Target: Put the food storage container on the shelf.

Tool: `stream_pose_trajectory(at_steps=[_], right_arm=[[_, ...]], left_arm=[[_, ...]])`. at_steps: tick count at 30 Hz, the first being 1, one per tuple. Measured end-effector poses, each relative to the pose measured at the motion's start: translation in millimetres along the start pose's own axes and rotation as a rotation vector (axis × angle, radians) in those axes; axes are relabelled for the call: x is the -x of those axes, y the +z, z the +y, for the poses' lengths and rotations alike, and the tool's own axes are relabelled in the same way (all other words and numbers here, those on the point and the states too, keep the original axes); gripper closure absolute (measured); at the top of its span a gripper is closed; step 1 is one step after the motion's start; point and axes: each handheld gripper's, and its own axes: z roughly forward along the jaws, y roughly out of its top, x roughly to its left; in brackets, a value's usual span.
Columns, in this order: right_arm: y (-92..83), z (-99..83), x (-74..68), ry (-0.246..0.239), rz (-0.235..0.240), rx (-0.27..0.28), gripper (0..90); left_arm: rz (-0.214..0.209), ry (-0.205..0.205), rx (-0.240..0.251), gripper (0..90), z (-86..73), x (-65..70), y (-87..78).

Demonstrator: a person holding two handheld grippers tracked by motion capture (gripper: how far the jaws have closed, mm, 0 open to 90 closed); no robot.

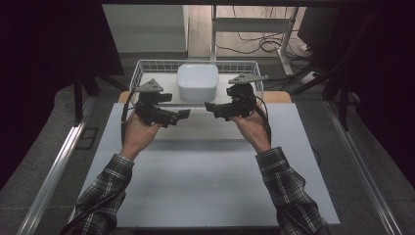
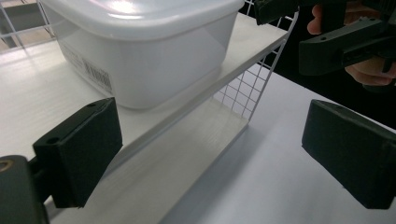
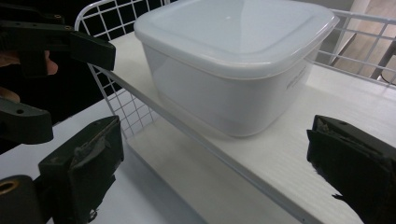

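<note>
1. A pale grey tabletop [image 1: 210, 186] fills the middle of the high view, dimly lit and brightest toward its far edge.
2. Grey carpet floor [image 1: 44, 161] surrounds it on both sides.
3. Metal rails [image 1: 56, 166] run along the floor at left and right.
4. Beyond the tabletop, a strip of wooden floor [image 1: 244, 29] carries loose black cables [image 1: 259, 44] and a white metal frame [image 1: 252, 24].
5. Dark panels [image 1: 49, 44] close in both sides of the room.
</note>
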Motion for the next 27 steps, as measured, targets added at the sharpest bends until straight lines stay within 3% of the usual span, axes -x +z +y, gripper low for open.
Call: stream_pose_trajectory(at_steps=[6,19,27], right_arm=[[-1.9,-6.0,-3.7,-0.004,0.013,-0.008,3.5],[-8.7,-19.2,-10.5,-0.028,0.020,-0.015,3.5],[-9.4,-31.6,-18.0,-0.052,0.024,-0.031,3.3]], left_arm=[[-0.003,0.004,0.005,3.9,-8.5,4.2,-1.9],[-0.041,-0.028,0.036,4.0,-27.7,11.3,-8.7],[-0.030,-0.022,0.024,4.7,-38.8,17.7,-10.0]])
